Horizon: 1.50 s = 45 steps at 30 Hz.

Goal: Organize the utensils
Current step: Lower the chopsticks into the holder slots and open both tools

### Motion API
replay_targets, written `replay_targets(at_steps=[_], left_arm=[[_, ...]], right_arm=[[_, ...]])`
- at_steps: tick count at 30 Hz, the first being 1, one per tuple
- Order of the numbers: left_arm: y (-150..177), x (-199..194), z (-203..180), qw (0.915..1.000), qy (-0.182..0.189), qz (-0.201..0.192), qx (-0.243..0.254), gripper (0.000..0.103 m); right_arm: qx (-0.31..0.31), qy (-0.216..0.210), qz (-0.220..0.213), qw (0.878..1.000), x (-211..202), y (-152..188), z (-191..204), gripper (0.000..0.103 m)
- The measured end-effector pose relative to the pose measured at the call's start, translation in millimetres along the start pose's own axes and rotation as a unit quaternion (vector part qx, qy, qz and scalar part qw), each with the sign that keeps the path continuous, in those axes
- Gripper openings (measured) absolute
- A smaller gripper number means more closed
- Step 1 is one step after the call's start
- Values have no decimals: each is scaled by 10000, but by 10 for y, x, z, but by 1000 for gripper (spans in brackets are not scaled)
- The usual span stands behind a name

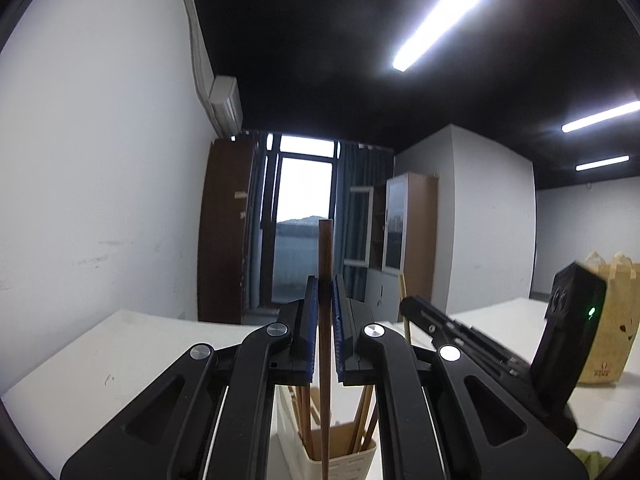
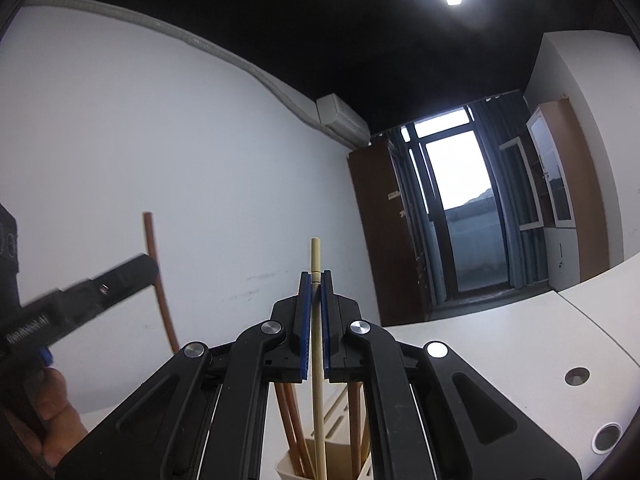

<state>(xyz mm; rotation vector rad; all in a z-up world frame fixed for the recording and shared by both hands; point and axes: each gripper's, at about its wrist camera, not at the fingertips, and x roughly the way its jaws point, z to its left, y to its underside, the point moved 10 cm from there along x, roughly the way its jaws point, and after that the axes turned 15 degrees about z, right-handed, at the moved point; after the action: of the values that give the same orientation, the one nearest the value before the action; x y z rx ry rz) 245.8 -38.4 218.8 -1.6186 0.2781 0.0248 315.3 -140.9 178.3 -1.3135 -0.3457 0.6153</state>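
The left gripper [image 1: 325, 292] pointed straight out across the room, level with the floor. Its two blue pads [image 1: 311, 320] were squeezed tight on a dark brown chopstick [image 1: 325, 248]. The stick stood straight up and down between them. Its top poked up above the fingers, and its lower end reached down over a cream holder [image 1: 340, 458] on the white table [image 1: 120, 352]. More brown chopsticks [image 1: 306, 420] stood inside that holder, leaning a little. In the right wrist view, part of a hand [image 2: 48, 412] showed under this gripper at the left edge, with the dark stick curving up from the black finger.

The right gripper [image 2: 316, 292] was to the right of it and tipped up just a little. Its blue pads [image 2: 304, 320] were also shut tight, on a pale chopstick [image 2: 315, 256]. This stick stood nearly upright too, with its top above the fingers and its bottom end down in the holder among the brown ones. In the left wrist view, this gripper showed at the right side, slanting across the table, with a green light on its body. A paper bag [image 1: 612, 320] stood behind it on the table.
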Motion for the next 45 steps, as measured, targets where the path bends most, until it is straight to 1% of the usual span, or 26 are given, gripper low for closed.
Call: replay_targets(at_steps=[5,7,9,12,15,16,19,22,24,33,45], left_arm=[[-118,-168,-5,9979,34,-638,-109,6],[-141,-169,-7,9968,46,-785,-132,6],[-151,-123,-19,9961,57,-866,-156,6],[-106,-68,-25,9964,23,-830,-178,6],[-57,71,-16,9973,-31,-713,-183,6],[-17,141,-18,9979,-53,-621,-175,6],[33,255,9,9986,-99,-480,-189,6],[120,376,30,9995,9,-248,-218,6],[162,446,44,9997,0,-145,-208,6],[467,615,55,9994,-49,349,-13,6],[605,679,115,9979,-14,644,118,6]], right_arm=[[71,-75,-416,9991,-7,-84,13,5],[101,-95,-584,9982,4,-109,-4,5],[99,-83,-731,9972,21,-126,-11,5],[112,-101,-744,9971,117,-119,-46,5],[169,-122,-766,9968,185,-97,-103,5],[162,-108,-799,9966,205,-86,-120,5],[171,-53,-736,9971,279,-17,-153,5],[128,14,-680,9976,321,54,-157,5],[125,62,-705,9974,312,72,-169,5],[44,153,-500,9986,380,263,-160,5],[-195,272,-340,9989,247,372,-106,5]])
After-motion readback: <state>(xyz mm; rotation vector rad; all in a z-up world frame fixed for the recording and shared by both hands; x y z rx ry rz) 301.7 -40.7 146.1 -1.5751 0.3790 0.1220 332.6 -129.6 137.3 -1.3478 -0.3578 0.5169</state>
